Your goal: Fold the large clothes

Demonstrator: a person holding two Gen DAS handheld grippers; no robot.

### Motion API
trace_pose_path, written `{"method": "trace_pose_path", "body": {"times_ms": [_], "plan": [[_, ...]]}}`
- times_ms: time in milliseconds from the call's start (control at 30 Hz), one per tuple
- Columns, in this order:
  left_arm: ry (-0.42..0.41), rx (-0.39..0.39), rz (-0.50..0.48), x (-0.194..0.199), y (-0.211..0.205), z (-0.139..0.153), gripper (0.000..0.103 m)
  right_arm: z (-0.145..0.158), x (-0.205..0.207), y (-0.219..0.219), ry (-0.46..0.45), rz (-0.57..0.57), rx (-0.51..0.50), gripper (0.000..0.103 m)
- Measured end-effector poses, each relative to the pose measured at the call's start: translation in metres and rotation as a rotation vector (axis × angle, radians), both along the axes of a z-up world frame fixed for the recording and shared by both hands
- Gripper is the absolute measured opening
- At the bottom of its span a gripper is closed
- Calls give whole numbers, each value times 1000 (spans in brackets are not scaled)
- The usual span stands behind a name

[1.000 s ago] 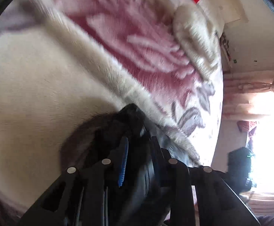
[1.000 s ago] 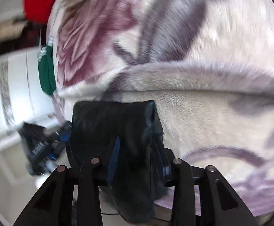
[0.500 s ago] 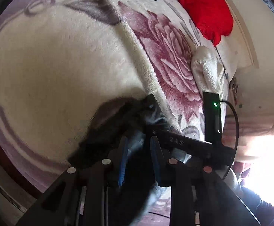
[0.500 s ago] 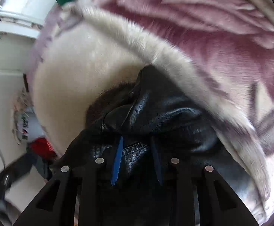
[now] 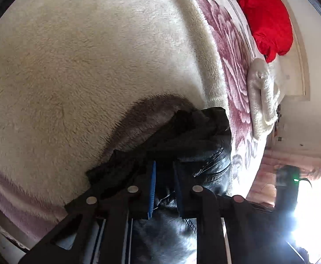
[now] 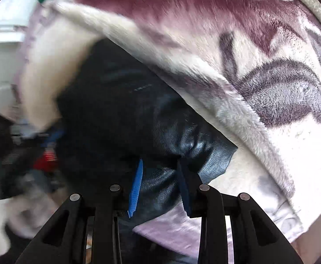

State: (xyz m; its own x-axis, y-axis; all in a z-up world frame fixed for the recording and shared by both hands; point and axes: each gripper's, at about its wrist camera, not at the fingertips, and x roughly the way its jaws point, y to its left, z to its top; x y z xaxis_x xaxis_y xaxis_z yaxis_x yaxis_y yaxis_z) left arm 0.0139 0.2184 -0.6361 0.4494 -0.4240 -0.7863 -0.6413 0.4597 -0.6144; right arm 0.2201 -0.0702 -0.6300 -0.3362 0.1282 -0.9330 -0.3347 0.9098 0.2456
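A shiny black leather jacket (image 5: 206, 140) lies bunched on a fluffy cream blanket (image 5: 76, 61) with purple flowers. Both the left gripper (image 5: 163, 176) and the right gripper (image 6: 159, 176) have fingers pinching it; both have just been closing. A red garment (image 5: 268, 15) lies farther off.

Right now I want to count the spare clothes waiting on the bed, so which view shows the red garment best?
The left wrist view: the red garment lies sharp and nearly whole at the far end of the floral blanket. The right wrist view shows nothing I can call that garment, only a small blurred red patch at its left edge.
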Motion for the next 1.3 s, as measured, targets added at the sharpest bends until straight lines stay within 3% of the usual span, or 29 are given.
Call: {"method": "trace_pose_path", "body": {"times_ms": [100,200,233,267,333,367,467,533,567,667,733,800,900,933,1000,1033,1100,1133,1167,1200,1300], "plan": [[-9,19,-24,3,-2,9,15,-13,-1,12,-16,73,-55,36],[-82,0,-6,-5,2,31,18,9,15,6,57,115,66,48],[-105,-2,14,-9,4,39,30,23,23,-3,57,113,136,64],[-128,-1,34,-13,6,45,52,31,30,-9,40,117,177,78],[-215,2,101,-28,9,58,73,32,44,-14,48,163,248,80],[-256,16,147,-38,9,66,73,26,50,-13,53,193,255,80],[-279,40,218,-59,4,75,73,-7,60,3,77,328,257,80],[-273,65,282,-83,-1,76,73,-35,64,14,182,366,312,85],[-260,77,311,-96,-3,74,73,-46,66,18,214,370,339,93],[-195,90,383,-131,-17,61,73,-77,66,27,348,380,435,102],[-146,94,420,-148,-25,47,73,-90,59,35,397,397,481,103],[-105,97,453,-167,-33,36,73,-90,57,35,389,395,499,103],[-65,110,489,-189,-44,34,73,-75,57,10,304,290,500,85],[-55,115,494,-189,-48,35,73,-69,54,-10,285,188,484,80],[-40,121,495,-193,-54,39,73,-59,42,-46,237,13,456,78],[-34,126,495,-194,-57,41,73,-54,26,-77,212,-131,445,78],[-25,133,482,-193,-62,46,73,-54,-12,-128,210,-380,424,78],[-22,135,472,-195,-64,48,73,-54,-30,-143,213,-448,418,80],[-11,143,458,-194,-68,51,73,-59,-57,-162,244,-521,395,90],[-4,147,446,-194,-72,54,73,-67,-75,-172,307,-530,347,93],[-5,153,419,-189,-90,64,73,-73,-98,-199,474,-507,270,94]]}}
